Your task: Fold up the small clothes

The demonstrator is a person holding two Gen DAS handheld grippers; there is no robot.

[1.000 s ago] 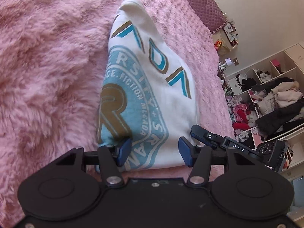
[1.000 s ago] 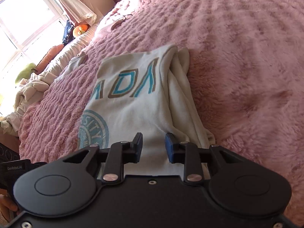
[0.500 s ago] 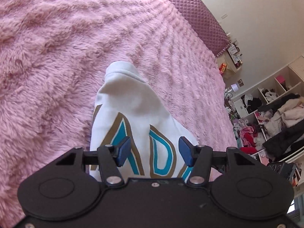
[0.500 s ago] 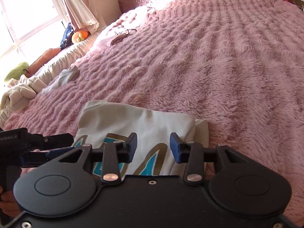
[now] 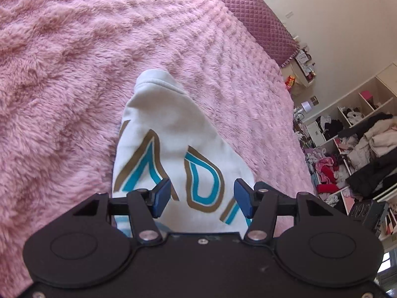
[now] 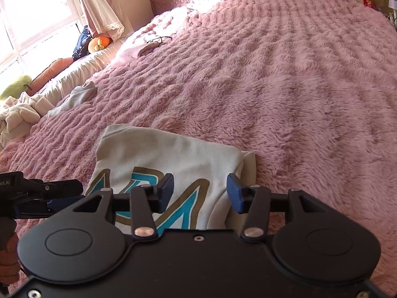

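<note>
1. A folded white shirt (image 5: 173,134) with teal and brown lettering is laid on the pink fluffy blanket (image 5: 62,74), near the blanket's near edge and well apart from the quilted headboard (image 5: 260,17).
2. In the left wrist view the shirt's long axis is seen running away from the camera, narrowing to a rounded fold end that points up the blanket toward the headboard.
3. In the right wrist view the same shirt (image 6: 173,154) is seen broader, its far folded edge lying across the picture, with a second layer showing at its right side.
4. The left gripper (image 5: 202,197) is held open above the lettering; nothing is pressed between its blue pads (image 5: 161,193).
5. The right gripper (image 6: 199,192) is being opened; its pads (image 6: 234,192) stand clear of the cloth, with nothing clamped.
6. Only the left wrist view shows the shelves of piled clothes (image 5: 359,149); only the right wrist view shows the window (image 6: 32,12), curtain (image 6: 99,7) and soft toys (image 6: 99,43) beside the headboard's far corner.
7. The shirt's near end is hidden behind both gripper bodies, and the lettering cannot be fully read.
</note>
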